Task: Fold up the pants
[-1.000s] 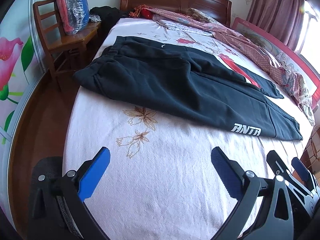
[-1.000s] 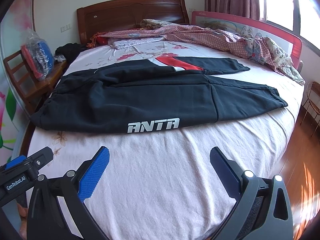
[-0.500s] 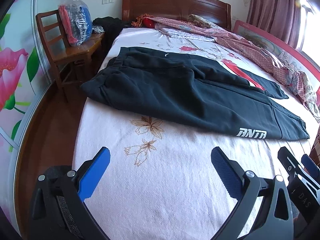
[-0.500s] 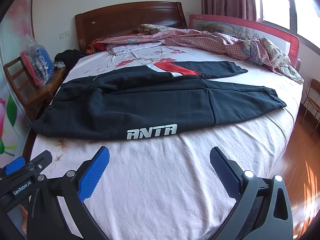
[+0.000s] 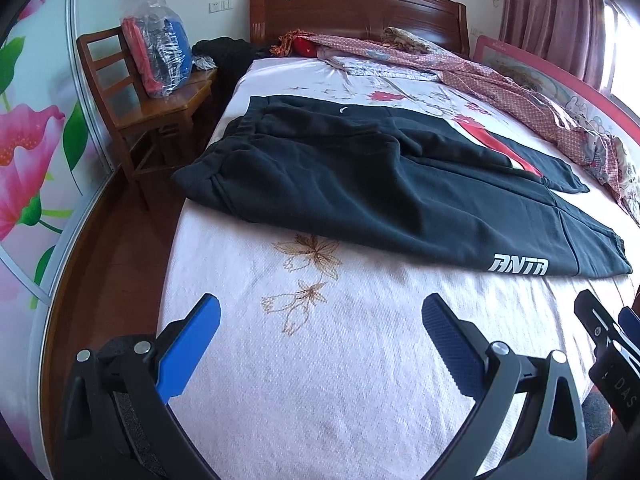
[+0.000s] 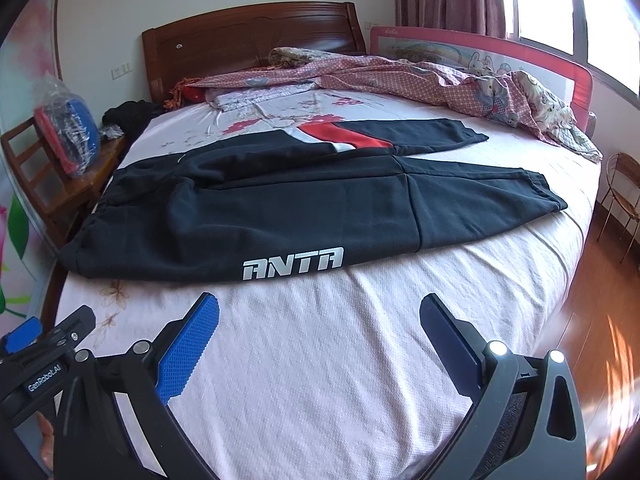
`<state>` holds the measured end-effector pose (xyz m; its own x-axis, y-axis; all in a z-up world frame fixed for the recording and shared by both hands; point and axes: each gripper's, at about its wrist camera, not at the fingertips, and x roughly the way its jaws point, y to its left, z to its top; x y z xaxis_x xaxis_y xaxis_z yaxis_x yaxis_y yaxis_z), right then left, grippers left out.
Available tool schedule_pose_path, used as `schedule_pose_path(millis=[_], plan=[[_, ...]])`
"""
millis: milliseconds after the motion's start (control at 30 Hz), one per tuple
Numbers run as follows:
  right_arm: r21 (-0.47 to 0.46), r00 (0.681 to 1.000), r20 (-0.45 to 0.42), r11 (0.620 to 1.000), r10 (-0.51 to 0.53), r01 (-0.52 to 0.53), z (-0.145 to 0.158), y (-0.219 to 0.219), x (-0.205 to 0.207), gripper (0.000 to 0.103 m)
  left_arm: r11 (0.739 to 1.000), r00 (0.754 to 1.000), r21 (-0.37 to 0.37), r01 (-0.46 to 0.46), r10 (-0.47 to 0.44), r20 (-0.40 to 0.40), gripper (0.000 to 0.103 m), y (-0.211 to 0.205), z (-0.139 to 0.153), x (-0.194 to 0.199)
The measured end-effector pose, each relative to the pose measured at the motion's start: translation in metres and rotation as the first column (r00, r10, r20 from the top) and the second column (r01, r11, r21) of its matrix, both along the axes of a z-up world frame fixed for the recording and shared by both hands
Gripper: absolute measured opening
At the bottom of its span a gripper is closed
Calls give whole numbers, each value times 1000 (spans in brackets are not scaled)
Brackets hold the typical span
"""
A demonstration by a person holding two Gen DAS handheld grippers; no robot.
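Note:
Black pants (image 5: 360, 184) with a white ANTA print (image 5: 520, 266) and a red and white stripe lie spread across the pink bed sheet (image 5: 340, 360), waistband at the left edge, legs to the right. They also show in the right wrist view (image 6: 300, 208). My left gripper (image 5: 320, 324) is open and empty, above the bare sheet in front of the pants. My right gripper (image 6: 320, 322) is open and empty, just short of the ANTA print (image 6: 294, 268). Each gripper shows at the edge of the other's view.
A wooden chair (image 5: 160, 108) with a plastic-wrapped bundle (image 5: 158, 56) stands left of the bed. A wooden headboard (image 5: 360, 12) is at the back. A crumpled pink quilt (image 6: 440, 80) lies along the red bed rail (image 6: 520, 56). Wooden floor (image 6: 592, 300) lies beyond the bed's right edge.
Both cameras have tilted and drifted slightly, so the pants sit a little lower and more to the right in the left view. Both grippers stay open and empty.

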<state>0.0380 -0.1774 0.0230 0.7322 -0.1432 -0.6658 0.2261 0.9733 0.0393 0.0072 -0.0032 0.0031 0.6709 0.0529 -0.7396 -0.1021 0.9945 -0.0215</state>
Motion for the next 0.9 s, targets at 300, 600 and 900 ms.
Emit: schedule_pose_path(millis=[300,600,900], plan=[[-2,1000,-3,1000,7,-7,-1,2,1,100,1000,1000,-2,9,-9,2,101,-2,0,0],[-1,1000,-6,1000,9,-9,-1,2,1,100,1000,1000,-12,8,-8,-3,101,-1,-1,1],[-1,1000,-8,1000,10,-10,-2,3,1,100,1000,1000,-9,12,-12,-4,101,-3,-2,1]])
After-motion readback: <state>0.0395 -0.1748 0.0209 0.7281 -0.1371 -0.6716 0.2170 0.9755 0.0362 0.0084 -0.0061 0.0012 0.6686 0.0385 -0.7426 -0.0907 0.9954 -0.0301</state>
